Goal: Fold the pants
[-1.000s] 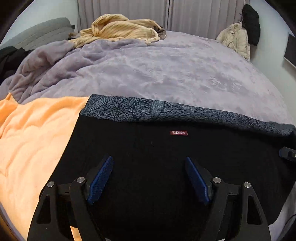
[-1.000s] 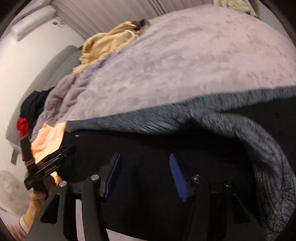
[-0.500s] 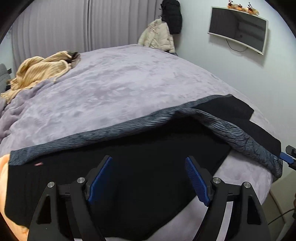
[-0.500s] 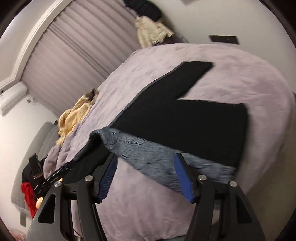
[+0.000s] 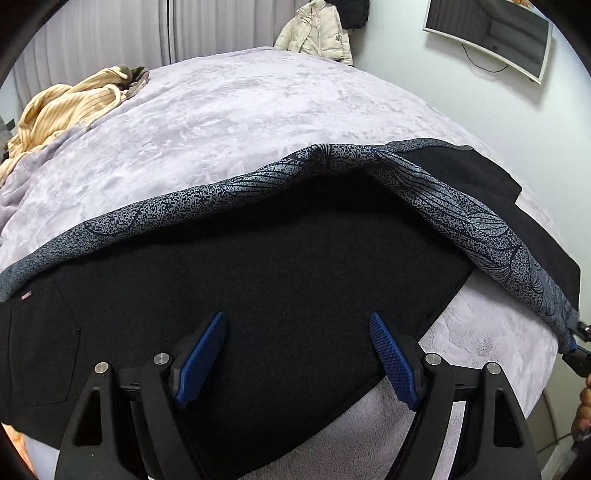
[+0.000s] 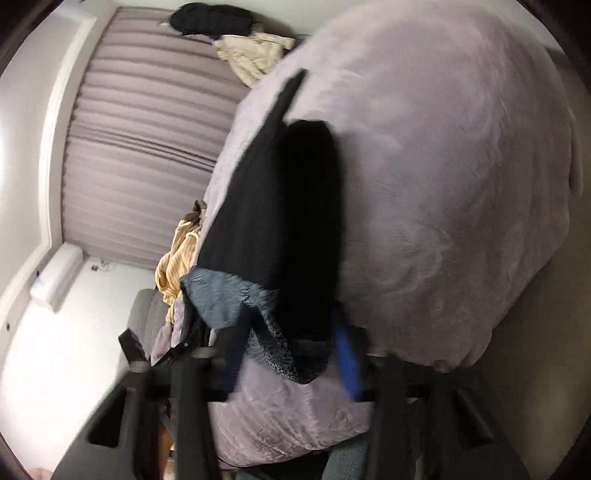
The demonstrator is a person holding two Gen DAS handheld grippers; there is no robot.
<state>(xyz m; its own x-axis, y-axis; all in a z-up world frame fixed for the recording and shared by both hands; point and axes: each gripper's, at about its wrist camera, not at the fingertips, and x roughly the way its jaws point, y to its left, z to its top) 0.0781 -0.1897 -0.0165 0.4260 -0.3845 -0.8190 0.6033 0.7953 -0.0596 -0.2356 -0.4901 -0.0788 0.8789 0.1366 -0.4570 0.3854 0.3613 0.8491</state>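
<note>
Black pants [image 5: 258, 280] lying spread across the lavender bed cover [image 5: 229, 122], their grey patterned edge [image 5: 155, 214] turned up along the far side. Left gripper [image 5: 297, 354]: blue pads spread wide above the black fabric, holding nothing. Right gripper [image 6: 291, 354]: strongly blurred, pads apart, the pants' patterned edge between them; whether it is pinched cannot be told. A yellow striped garment [image 5: 62, 107] lies beyond the pants, near the curtain [image 5: 110, 33].
</note>
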